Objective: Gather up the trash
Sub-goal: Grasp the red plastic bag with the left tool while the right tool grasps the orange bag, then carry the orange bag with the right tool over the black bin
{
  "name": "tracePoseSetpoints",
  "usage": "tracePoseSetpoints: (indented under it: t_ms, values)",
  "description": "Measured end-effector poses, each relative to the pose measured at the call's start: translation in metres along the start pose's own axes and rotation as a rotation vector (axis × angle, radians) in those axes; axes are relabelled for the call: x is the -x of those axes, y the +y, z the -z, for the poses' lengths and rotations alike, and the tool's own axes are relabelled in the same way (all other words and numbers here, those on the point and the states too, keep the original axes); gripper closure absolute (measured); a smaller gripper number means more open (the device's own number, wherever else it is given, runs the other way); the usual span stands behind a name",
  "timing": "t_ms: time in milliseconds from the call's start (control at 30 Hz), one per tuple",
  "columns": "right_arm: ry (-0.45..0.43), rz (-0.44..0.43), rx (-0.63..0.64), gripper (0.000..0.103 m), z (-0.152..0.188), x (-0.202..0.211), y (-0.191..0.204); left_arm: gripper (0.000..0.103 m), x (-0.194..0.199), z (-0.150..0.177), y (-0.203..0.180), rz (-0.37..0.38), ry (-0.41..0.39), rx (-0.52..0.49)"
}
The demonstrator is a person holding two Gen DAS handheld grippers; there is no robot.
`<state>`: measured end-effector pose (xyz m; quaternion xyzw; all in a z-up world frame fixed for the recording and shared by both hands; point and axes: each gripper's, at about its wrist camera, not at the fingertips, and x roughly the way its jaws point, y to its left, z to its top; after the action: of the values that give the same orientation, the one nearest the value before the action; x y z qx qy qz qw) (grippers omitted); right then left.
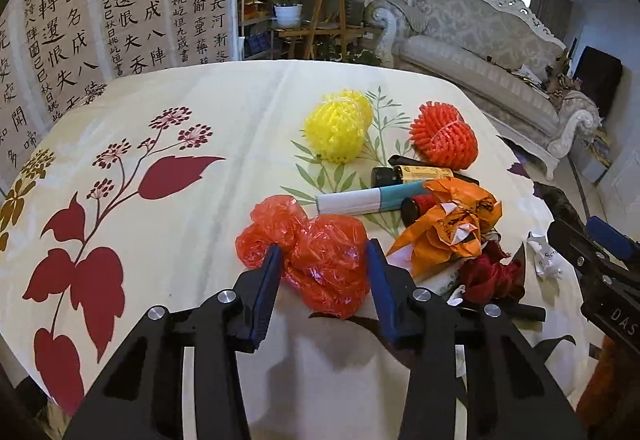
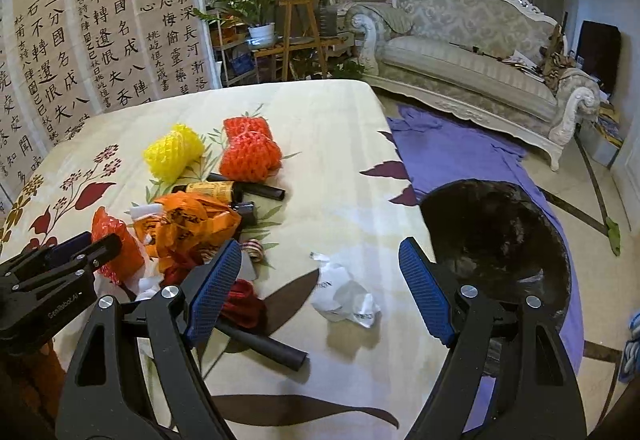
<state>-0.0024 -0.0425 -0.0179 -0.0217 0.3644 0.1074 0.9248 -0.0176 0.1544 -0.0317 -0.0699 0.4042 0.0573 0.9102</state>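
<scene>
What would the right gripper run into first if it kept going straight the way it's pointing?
Most likely the crumpled white paper, lying on the tablecloth between and just ahead of the right gripper's open fingers, though depth is hard to judge.

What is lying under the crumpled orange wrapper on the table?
Under the orange wrapper show dark red cloth, a white scrap and part of a black-capped red bottle; anything deeper is covered.
</scene>
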Motion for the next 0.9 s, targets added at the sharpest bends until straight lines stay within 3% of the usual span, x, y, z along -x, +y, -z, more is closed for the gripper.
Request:
tracePoseSetpoints:
  t_ms: [433,600,900]
  values:
    - [-0.003,-0.127,0.071,0.024,-0.015,-0.006,0.046,0.062,0.024,-0.005,0.046,-0.096,-0.07,0.049]
    - [0.029,-0.165,0.109,0.017,-0.013,-0.019,0.07,0.062,0.024,-0.003,0.068,-0.128,-0.07,0.088]
    - [0.072,-0.125,0.151,0.016,-0.012,-0.044,0.085,0.062,0.019,0.003,0.088,-0.141,-0.058,0.118]
